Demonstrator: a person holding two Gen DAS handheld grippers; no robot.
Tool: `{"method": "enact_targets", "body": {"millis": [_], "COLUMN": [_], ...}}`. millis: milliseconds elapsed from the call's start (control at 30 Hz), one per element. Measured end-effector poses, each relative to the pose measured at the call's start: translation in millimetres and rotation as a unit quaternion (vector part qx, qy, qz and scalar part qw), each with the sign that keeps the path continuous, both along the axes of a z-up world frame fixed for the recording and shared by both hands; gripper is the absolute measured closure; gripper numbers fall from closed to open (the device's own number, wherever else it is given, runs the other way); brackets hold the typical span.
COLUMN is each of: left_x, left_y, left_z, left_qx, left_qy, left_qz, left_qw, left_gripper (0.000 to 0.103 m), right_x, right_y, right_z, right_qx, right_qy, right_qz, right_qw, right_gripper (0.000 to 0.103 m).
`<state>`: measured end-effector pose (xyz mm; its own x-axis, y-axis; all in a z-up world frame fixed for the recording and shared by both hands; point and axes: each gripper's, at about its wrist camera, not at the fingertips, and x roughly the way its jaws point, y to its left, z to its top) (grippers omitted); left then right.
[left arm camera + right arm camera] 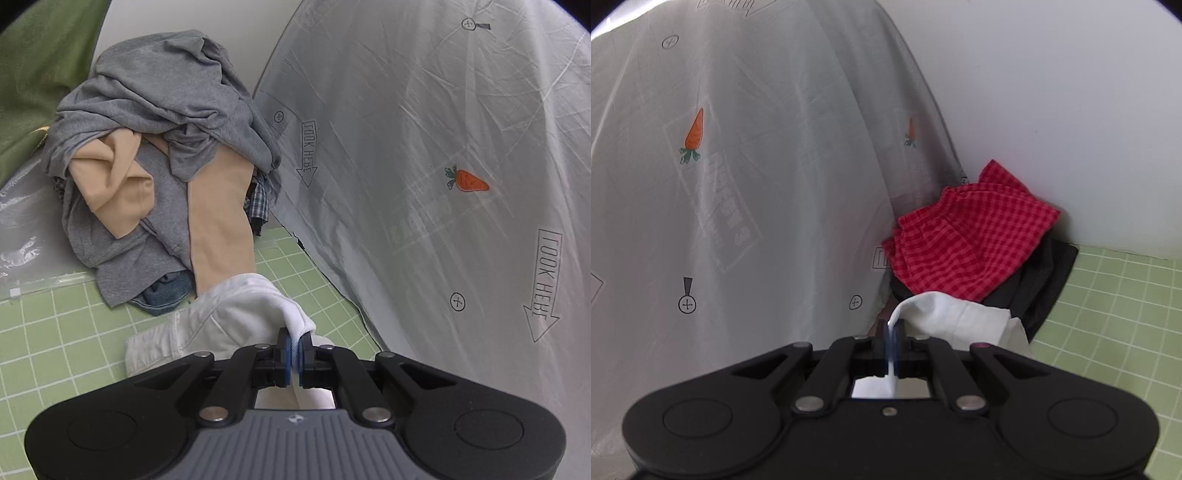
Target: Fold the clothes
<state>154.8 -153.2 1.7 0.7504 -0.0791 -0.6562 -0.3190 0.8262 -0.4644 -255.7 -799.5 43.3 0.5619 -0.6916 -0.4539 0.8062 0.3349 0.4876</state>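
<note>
We see the left gripper (294, 349) with its jaws pinching a fold of the white garment (236, 314), which bunches over the green gridded mat (66, 332) on the desk. Just behind it sits a heap of clothes: a grey shirt (159, 96) draped over a beige piece (221, 221), with denim (166, 291) peeking out underneath. A pale sheet printed with carrots (469, 181) hangs to the right. In the right wrist view, the right gripper (893, 332) has its jaws pressed onto an edge of the same white garment (960, 317), which lies against a red checked cloth (967, 236) resting on a black garment (1049, 277) near the wall.
</note>
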Motion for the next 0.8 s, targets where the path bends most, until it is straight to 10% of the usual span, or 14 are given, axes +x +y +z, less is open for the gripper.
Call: {"method": "enact_targets", "body": {"millis": [200, 300, 367, 467, 800], "left_x": [69.5, 99.8, 118.9, 95.5, 0.6], "left_y": [-46.6, -72.8, -89.9, -95.6, -81.0], "left_z": [-19.5, -27.8, -33.2, -37.1, -98.9], "left_qx": [0.033, 0.058, 0.074, 0.09, 0.098], "left_qy": [0.006, 0.017, 0.023, 0.007, 0.148], "left_qz": [-0.017, -0.027, -0.034, -0.063, -0.055], "left_qw": [0.9993, 0.9978, 0.9964, 0.9939, 0.9826], "left_gripper": [0.095, 0.051, 0.02, 0.013, 0.013], "right_x": [103.8, 158.8, 177.9, 178.7, 55.6], "right_y": [-59.9, -89.5, -92.4, -77.3, 2.3], "right_z": [-22.5, -42.2, -53.1, -63.1, -141.4], "right_qx": [-0.01, -0.006, -0.015, -0.032, 0.084], "right_qy": [0.038, 0.088, 0.129, 0.168, 0.249], "right_qz": [0.043, 0.089, 0.091, 0.098, -0.007], "right_qw": [0.998, 0.992, 0.987, 0.98, 0.965], "right_gripper": [0.101, 0.097, 0.03, 0.017, 0.006]}}
